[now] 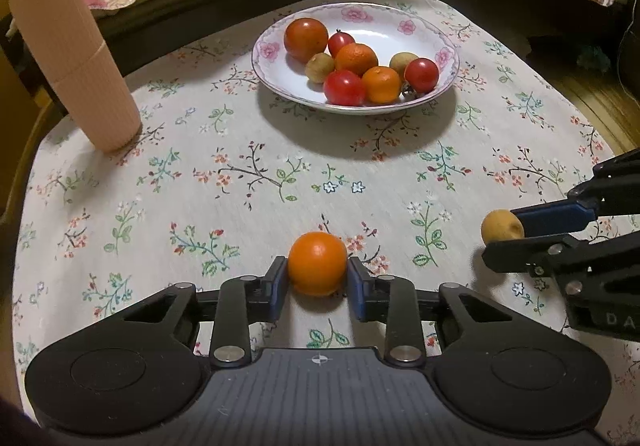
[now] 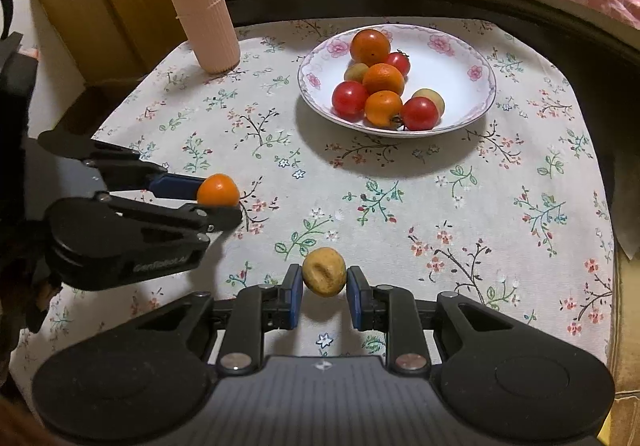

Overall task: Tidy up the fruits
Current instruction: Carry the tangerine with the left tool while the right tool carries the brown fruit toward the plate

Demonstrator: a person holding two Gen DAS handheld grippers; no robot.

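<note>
1. Two fruits are in the grippers: a small orange [image 1: 317,264] sits between the blue pads of the left gripper [image 1: 318,280], and a tan, dimpled fruit [image 2: 324,272] sits between those of the right gripper [image 2: 323,292].
2. Both look light and round, so they can roll or squirt out; I judge the widest middle the safest place to grip. The orange's skin seems firm but slick; the tan fruit looks softer and would bruise under a hard squeeze.
3. Each gripper's jaws are narrowed to the fruit's width, pads touching or nearly so; whether either fruit is lifted clear of the tablecloth [image 1: 240,205] I cannot tell.
4. Further off, the flowered plate [image 1: 420,15] holds oranges, red tomatoes and more tan fruit, heaped together.
5. A ribbed pink cylinder [image 1: 76,57] stands well left; its purpose is unclear. Table edges and the person's hands are cut off.
</note>
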